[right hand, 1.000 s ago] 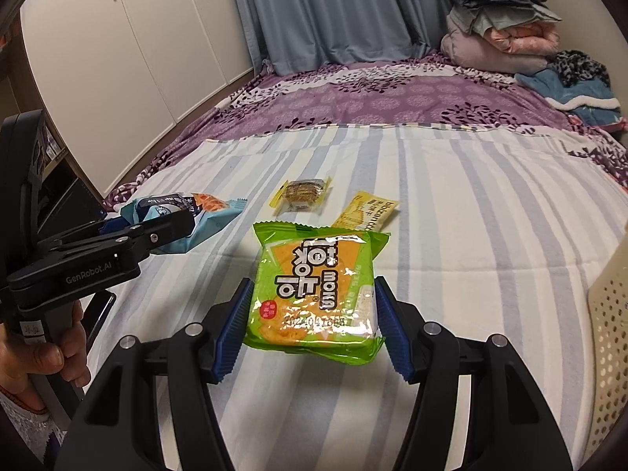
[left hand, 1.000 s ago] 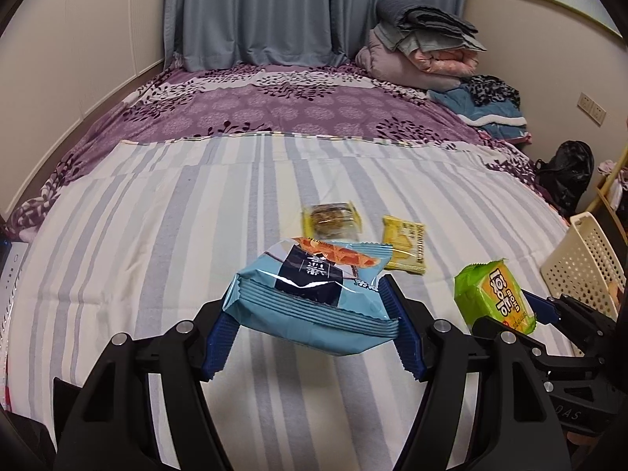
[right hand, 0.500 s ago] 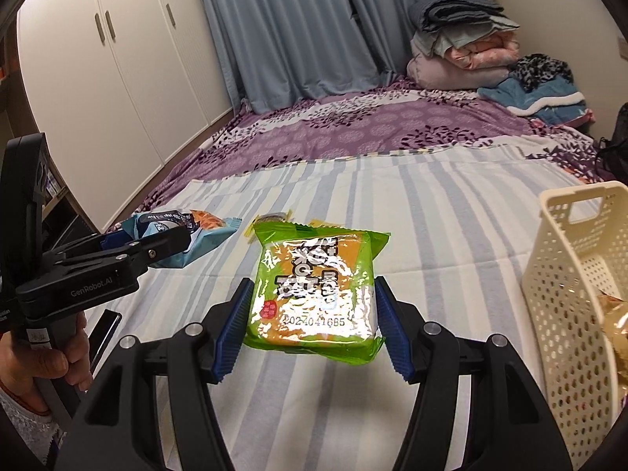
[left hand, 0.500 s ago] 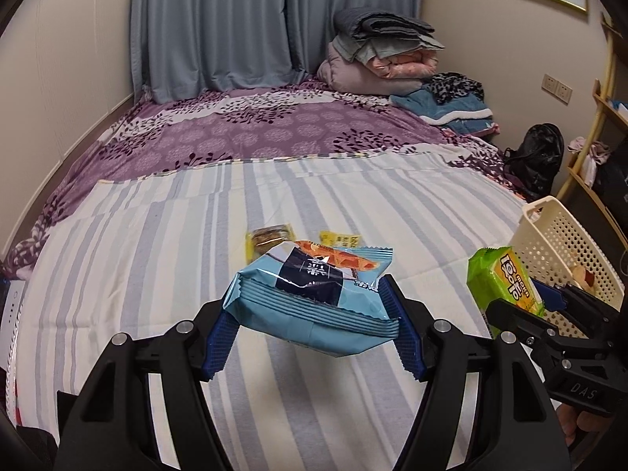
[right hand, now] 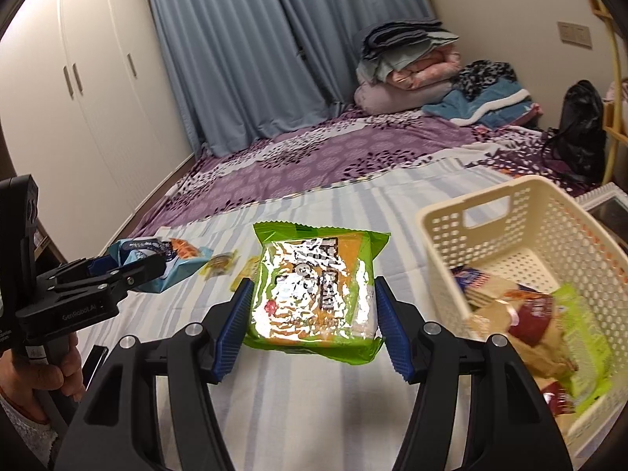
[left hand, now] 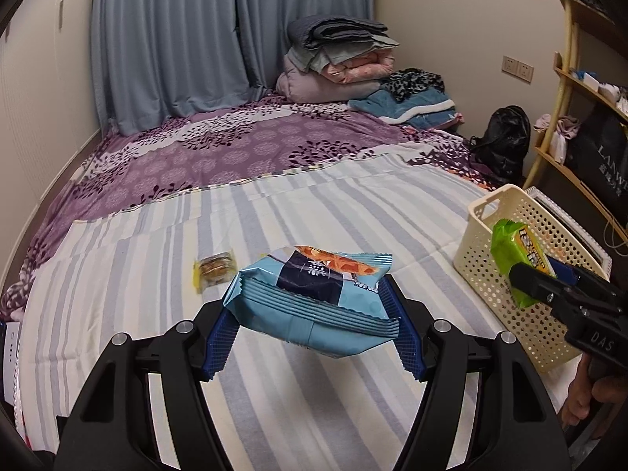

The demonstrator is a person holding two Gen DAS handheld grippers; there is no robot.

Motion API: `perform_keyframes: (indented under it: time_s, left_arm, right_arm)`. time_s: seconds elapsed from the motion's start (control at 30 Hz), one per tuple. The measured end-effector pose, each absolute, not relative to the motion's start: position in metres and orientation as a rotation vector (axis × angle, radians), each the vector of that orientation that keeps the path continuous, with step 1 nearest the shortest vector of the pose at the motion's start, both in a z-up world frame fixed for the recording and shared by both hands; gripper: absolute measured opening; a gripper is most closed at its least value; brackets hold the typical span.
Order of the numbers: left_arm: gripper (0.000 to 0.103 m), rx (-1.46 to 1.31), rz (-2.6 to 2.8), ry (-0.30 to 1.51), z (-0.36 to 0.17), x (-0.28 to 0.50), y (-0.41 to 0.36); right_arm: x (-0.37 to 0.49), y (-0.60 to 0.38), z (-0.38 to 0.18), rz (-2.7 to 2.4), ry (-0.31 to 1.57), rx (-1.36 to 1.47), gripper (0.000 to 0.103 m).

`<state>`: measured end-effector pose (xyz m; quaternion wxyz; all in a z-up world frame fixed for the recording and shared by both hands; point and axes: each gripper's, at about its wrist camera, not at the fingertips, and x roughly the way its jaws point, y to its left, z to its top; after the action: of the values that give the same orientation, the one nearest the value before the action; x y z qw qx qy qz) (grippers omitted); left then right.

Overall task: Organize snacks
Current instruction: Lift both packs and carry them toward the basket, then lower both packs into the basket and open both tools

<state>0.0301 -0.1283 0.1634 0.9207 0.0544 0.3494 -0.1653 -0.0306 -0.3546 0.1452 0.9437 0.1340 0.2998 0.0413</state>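
From my left wrist, my left claw is clamped on the blue snack bag, lifted clear of the striped sheet. A small yellow-wrapped snack lies on the sheet beyond it. The cream basket stands to the right.

From my right wrist, my right claw is clamped on the green packet, held above the sheet just left of the basket, where other snacks already lie.
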Motion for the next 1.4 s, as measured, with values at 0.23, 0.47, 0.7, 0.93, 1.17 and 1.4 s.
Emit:
perform_keyframes:
  time_s: [0.23, 0.47, 0.7, 0.93, 1.17, 1.4]
  left_arm:
    - [0.069, 0.158, -0.398, 0.712, 0.165, 0.027, -0.163]
    - [0.065, 0.204, -0.464, 0.700, 0.171, 0.022, -0.198]
    - [0.064, 0.222, -0.516, 0.709, 0.172, 0.018, -0.224]
    - [0.064, 0.220, -0.567, 0.709, 0.181, 0.016, -0.248]
    - [0.064, 0.222, -0.629, 0.694, 0.195, 0.015, -0.279]
    - [0.063, 0.227, -0.704, 0.665, 0.211, 0.017, -0.319]
  right_arm:
    - [-0.051, -0.403, 0.145, -0.027, 0.581, 0.303, 0.061]
    - [-0.068, -0.452, 0.136, -0.149, 0.583, 0.334, 0.061]
    - [-0.080, -0.489, 0.124, -0.228, 0.603, 0.401, 0.070]
    - [-0.090, -0.502, 0.119, -0.249, 0.596, 0.419, 0.075]
    - [-0.094, -0.504, 0.113, -0.225, 0.607, 0.422, 0.075]
    - [-0.098, -0.505, 0.114, -0.212, 0.602, 0.413, 0.075]
